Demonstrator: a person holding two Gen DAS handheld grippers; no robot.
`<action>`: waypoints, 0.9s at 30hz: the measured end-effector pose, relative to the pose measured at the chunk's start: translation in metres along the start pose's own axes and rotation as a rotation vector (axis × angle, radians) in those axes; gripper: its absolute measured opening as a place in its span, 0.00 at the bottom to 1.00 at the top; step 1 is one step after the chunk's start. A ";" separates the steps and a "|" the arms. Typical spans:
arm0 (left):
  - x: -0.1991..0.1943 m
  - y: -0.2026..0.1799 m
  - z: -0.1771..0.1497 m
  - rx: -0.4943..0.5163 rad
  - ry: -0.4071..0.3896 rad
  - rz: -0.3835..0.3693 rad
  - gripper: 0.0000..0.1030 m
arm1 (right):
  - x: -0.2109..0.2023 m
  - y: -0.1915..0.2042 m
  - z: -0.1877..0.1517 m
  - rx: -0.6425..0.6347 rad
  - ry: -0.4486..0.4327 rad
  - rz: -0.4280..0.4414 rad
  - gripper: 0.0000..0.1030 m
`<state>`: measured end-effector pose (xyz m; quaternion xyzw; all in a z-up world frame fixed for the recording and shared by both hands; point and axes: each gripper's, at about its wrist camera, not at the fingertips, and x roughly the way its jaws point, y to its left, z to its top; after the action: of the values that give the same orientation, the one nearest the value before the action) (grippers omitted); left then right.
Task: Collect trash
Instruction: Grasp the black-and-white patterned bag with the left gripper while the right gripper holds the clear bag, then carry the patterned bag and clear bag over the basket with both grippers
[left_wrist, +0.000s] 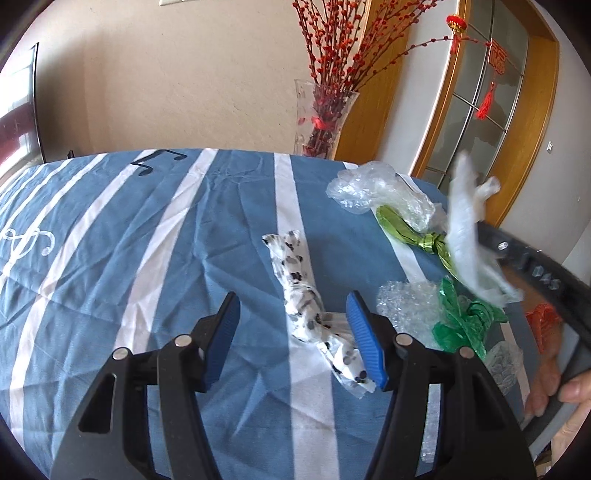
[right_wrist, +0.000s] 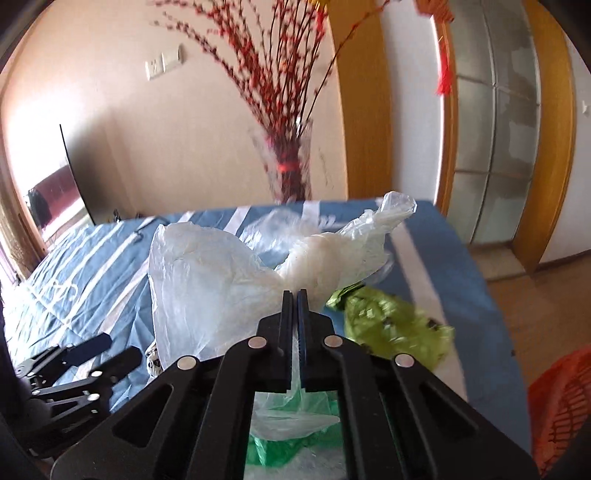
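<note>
My right gripper (right_wrist: 294, 295) is pinching a white plastic bag (right_wrist: 207, 280) and holds it up above the striped tablecloth (right_wrist: 85, 258). My left gripper (left_wrist: 291, 314) is spread wide, its 2 fingers either side of a spotted wrapper (left_wrist: 299, 291) lying on the cloth.

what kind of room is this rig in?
Most likely a home living or dining room: a table under a blue striped cloth, a glass vase of red branches, and a wood-framed glass door hung with red ornaments.
</note>
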<state>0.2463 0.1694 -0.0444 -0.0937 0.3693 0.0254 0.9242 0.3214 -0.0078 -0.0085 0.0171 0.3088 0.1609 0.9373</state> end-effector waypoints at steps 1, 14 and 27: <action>0.002 -0.002 0.000 -0.001 0.008 -0.004 0.58 | -0.005 -0.002 0.000 -0.002 -0.014 -0.009 0.03; 0.041 -0.012 -0.004 -0.025 0.114 0.032 0.18 | -0.047 -0.036 -0.004 0.017 -0.064 -0.084 0.03; -0.012 -0.023 0.011 0.027 -0.010 0.005 0.13 | -0.095 -0.077 -0.021 0.042 -0.086 -0.179 0.03</action>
<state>0.2475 0.1493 -0.0252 -0.0799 0.3654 0.0232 0.9271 0.2598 -0.1117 0.0191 0.0161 0.2718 0.0688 0.9598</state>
